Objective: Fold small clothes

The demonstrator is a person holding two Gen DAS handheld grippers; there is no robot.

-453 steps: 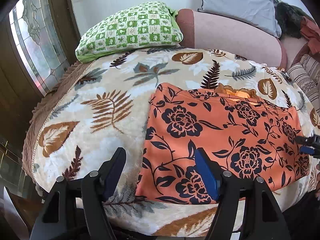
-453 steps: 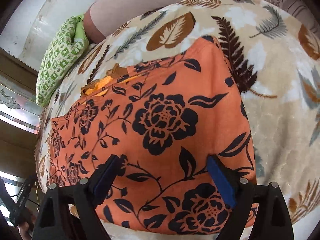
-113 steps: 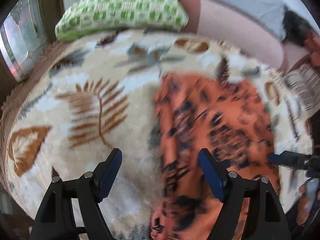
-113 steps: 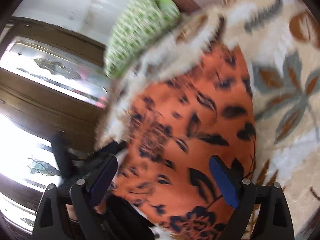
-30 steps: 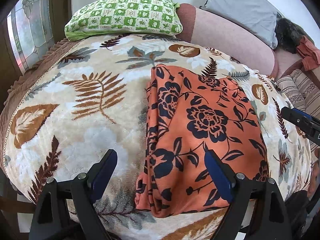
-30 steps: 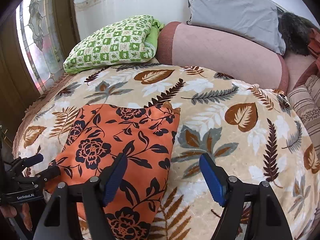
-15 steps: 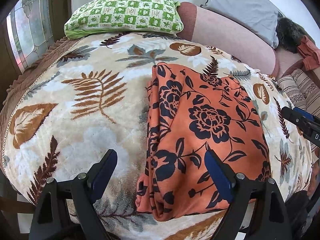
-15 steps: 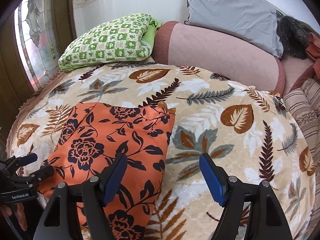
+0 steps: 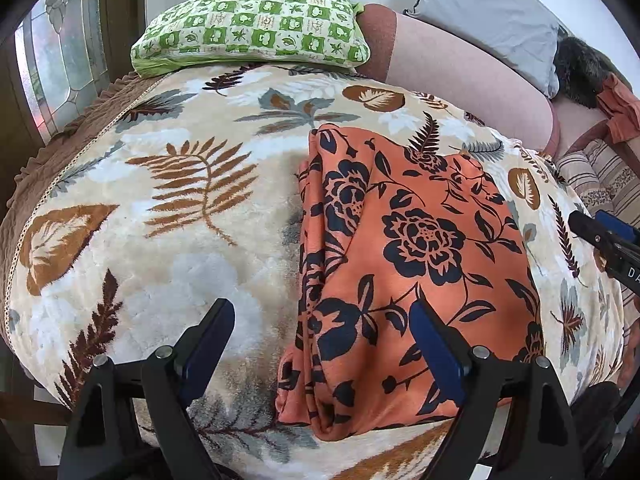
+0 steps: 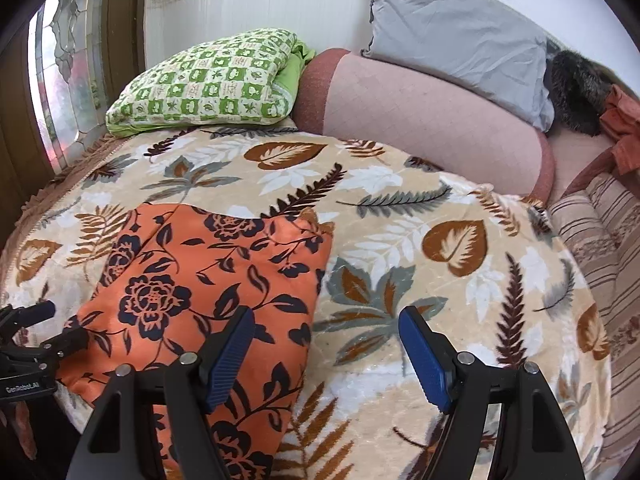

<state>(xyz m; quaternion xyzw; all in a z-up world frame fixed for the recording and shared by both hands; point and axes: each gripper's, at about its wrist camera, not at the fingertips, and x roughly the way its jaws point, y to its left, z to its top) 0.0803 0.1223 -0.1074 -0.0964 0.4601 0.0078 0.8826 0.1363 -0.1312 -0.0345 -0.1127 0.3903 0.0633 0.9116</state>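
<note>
Orange floral garment (image 9: 416,264) lies flat on the leaf-print blanket (image 9: 168,216), toward the near edge of the bed, already doubled into a long narrow panel. Left gripper (image 9: 320,344) hovers above the near end with jaws spread wide, nothing between the pads; its left finger is over bare blanket, its right finger over the cloth. Right gripper (image 10: 326,346) also spread and empty, straddling the garment's right-hand edge in its own view, left finger over orange fabric, right finger over blanket. Step in hand, as I read it: set up the next fold, likely bringing one short end over the other. To do it well, each gripper should come down onto a corner of the same short end, catch all stacked layers and not just the top sheet, lift together and level, then carry the end straight along the length so the edges line up. The bunched layers along the left side in the left view look loose and could slip or splay, so pinch deep there. Long axis runs from the near edge of the bed away toward the green checked pillow (image 9: 256,24) and the pink bolster (image 10: 432,108); the far short end points at those, the near end droops slightly over the blanket edge.
</note>
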